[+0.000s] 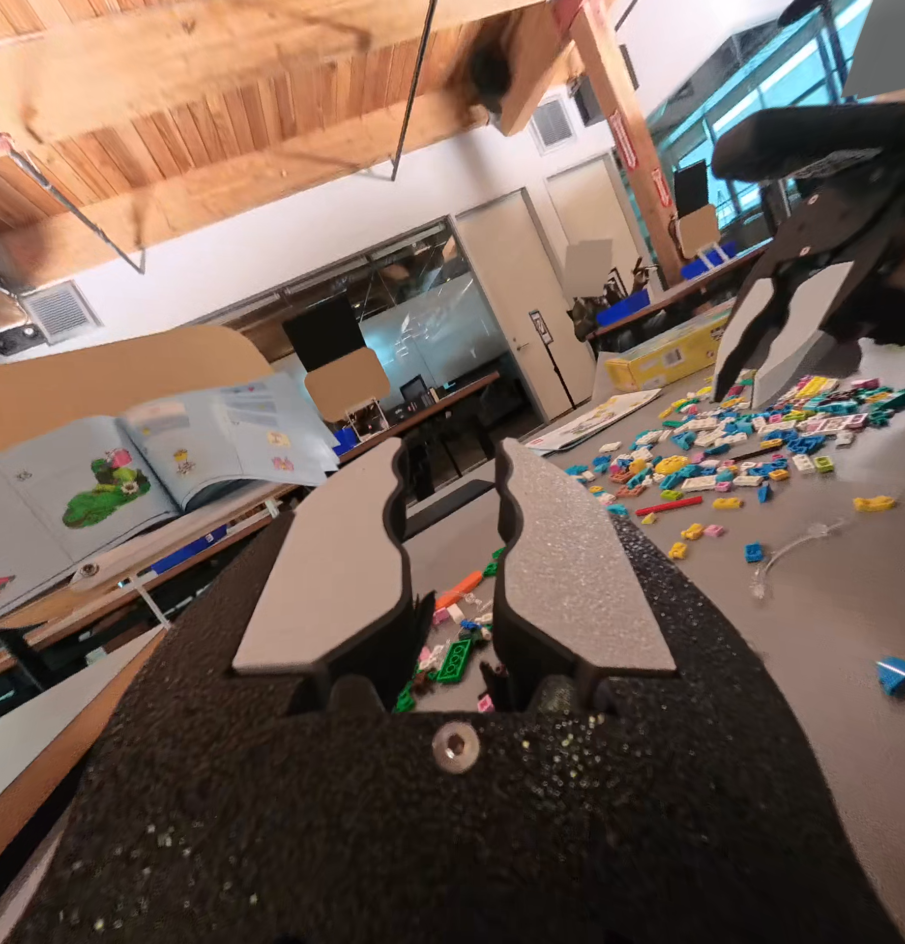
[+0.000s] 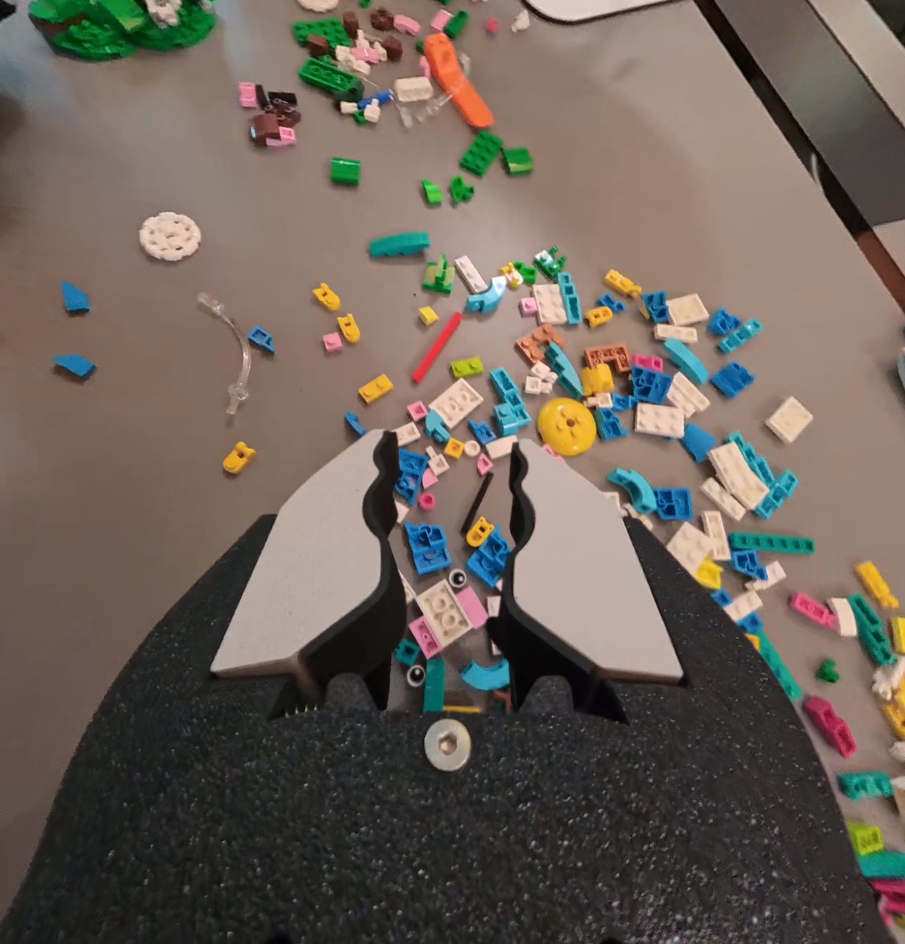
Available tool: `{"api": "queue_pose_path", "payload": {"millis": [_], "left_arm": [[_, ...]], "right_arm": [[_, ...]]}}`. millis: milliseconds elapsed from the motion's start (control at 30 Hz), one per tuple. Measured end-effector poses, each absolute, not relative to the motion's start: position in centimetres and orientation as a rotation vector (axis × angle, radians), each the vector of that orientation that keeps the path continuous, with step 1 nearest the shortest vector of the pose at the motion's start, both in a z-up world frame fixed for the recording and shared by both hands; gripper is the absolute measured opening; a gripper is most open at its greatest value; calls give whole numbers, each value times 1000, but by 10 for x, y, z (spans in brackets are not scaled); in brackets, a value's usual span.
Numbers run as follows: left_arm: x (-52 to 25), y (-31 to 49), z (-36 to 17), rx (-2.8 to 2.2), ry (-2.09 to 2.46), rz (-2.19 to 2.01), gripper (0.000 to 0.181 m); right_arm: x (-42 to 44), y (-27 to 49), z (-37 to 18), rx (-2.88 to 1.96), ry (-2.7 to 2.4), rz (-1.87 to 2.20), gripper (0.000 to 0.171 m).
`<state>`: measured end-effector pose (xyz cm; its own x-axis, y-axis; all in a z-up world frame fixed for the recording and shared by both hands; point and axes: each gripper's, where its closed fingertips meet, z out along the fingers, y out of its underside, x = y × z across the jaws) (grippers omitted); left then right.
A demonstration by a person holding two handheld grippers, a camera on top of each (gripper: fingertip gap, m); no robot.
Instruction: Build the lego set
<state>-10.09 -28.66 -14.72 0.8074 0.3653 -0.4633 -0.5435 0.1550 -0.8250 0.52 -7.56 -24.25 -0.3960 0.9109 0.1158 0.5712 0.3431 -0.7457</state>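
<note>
Grey tabletop (image 2: 133, 511) strewn with loose lego pieces (image 2: 567, 388); left gripper (image 1: 450, 459) and right gripper (image 2: 450, 449) fingers both parted, holding nothing.

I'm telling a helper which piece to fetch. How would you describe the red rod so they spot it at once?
On the grey table, find the dense scatter of blue, white and yellow pieces ahead of the right tool. At that scatter's left edge, up-left of the yellow round dish, lies the red rod. It is the only long, thin, smooth red piece, lying diagonally; the pieces around it are short and blocky.
</note>
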Motion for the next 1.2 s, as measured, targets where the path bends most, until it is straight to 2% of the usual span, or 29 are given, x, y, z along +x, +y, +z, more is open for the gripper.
{"api": "queue_pose_path", "payload": {"millis": [133, 400, 933, 1000, 1067, 1200], "left_arm": [[-93, -280, -154, -1290, 233, 632, 29], [-88, -271, -167, -1357, 294, 620, 26], [-87, -266, -176, -1406, 324, 610, 22], [-85, -266, -177, -1412, 332, 603, 17], [-80, -263, -183, -1438, 375, 562, 0], [-79, -262, -186, -1459, 380, 554, 0]], "right_arm": [[5, -77, -250, -1311, -2125, 850, 38], [-18, -40, -283, -1403, -2196, 566, 33], [-39, -40, -280, -1460, -2243, 654, 32], [-31, -46, -281, -1499, -2254, 675, 35], [-22, -44, -284, -1526, -2258, 609, 35], [-7, -45, -277, -1520, -2223, 597, 32]]}}
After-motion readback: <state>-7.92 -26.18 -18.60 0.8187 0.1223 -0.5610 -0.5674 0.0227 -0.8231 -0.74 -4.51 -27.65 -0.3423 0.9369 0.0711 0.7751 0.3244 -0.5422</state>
